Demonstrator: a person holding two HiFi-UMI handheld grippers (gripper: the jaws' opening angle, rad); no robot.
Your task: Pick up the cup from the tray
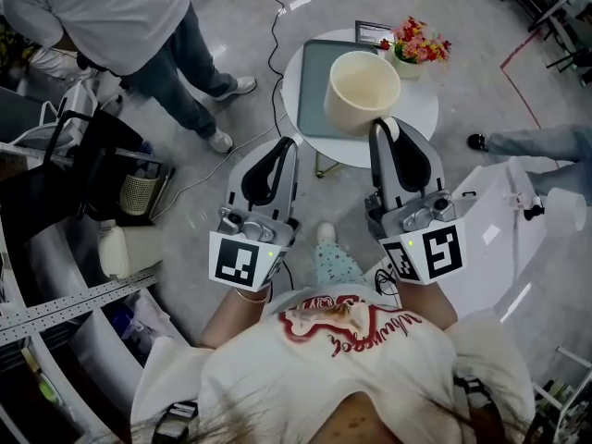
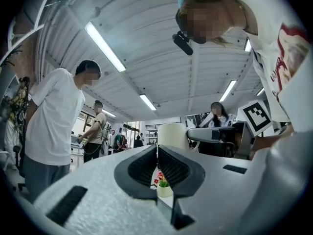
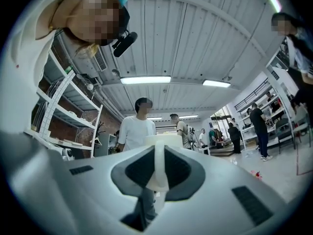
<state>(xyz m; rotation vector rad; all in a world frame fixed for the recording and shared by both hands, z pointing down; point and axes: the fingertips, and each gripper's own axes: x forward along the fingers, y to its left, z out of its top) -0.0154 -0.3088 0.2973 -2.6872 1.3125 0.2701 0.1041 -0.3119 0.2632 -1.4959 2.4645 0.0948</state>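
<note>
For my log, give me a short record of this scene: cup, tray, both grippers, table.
cup: cream, over the tray; lifted or not, unclear
tray: grey, on the table
table: round, white, also holds flowers
right gripper: shut on cup
left gripper: shut, empty, apart from cup
</note>
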